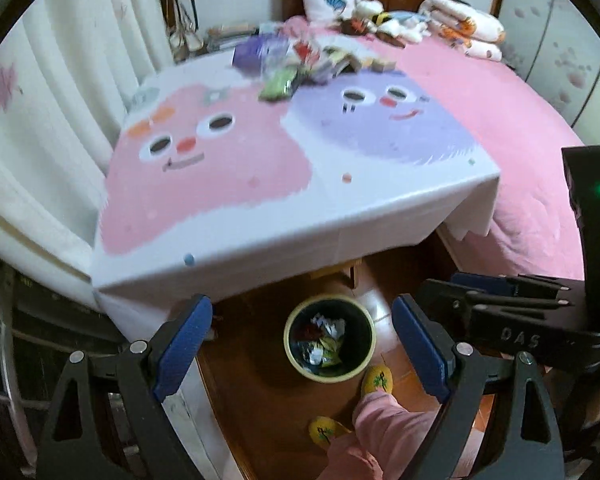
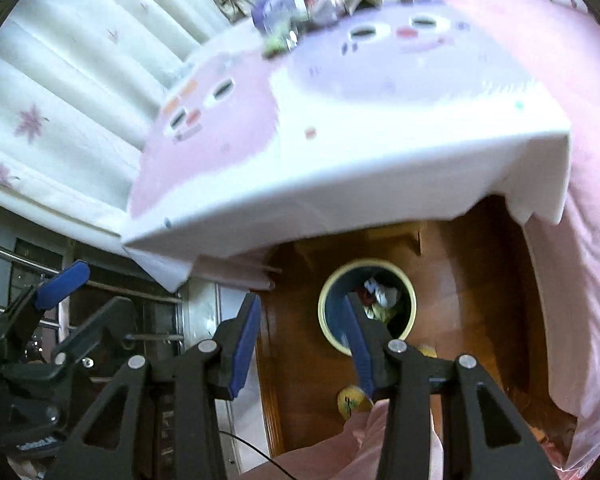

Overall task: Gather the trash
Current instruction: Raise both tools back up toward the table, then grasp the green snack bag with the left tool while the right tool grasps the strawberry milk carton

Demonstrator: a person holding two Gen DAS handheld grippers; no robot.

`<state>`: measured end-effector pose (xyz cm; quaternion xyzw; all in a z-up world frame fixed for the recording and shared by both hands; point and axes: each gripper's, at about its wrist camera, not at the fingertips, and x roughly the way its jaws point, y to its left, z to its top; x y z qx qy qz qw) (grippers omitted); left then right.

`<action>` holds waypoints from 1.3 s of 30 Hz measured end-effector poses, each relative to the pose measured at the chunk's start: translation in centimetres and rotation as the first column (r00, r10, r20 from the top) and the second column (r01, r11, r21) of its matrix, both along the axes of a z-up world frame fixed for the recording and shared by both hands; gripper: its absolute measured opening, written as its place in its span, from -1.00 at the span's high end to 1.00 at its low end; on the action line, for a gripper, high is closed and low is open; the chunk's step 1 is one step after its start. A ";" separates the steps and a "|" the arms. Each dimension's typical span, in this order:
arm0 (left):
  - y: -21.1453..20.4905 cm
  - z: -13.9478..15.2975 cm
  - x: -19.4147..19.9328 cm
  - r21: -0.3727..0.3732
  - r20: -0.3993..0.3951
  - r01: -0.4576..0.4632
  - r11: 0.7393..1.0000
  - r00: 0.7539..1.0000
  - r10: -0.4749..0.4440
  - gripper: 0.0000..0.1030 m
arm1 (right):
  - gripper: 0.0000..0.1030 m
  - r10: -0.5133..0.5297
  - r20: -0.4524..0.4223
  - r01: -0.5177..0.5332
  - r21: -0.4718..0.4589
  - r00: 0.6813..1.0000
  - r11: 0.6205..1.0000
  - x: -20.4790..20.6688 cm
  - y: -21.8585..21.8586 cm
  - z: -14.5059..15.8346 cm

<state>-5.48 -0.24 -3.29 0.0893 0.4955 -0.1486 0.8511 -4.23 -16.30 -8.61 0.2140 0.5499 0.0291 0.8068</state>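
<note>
Left gripper wide, holding nothing, directly above waste bin with wrappers inside. Right gripper also apart, bin ahead-right. Blurred, probably wrappers: trash pile far ahead on table.

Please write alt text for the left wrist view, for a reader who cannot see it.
The open left gripper hangs above a round bin on the wooden floor, already holding crumpled trash. Behind it stands a table with a cartoon-face cloth and a pile of wrappers at its far edge; a pink bed lies to the right.
</note>
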 end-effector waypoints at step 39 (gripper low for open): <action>-10.7 -4.4 35.0 0.013 -0.110 -0.191 0.981 0.975 0.192 -0.75 | 0.17 0.181 0.091 -0.185 0.034 0.979 0.982 31.0 -16.1 1.8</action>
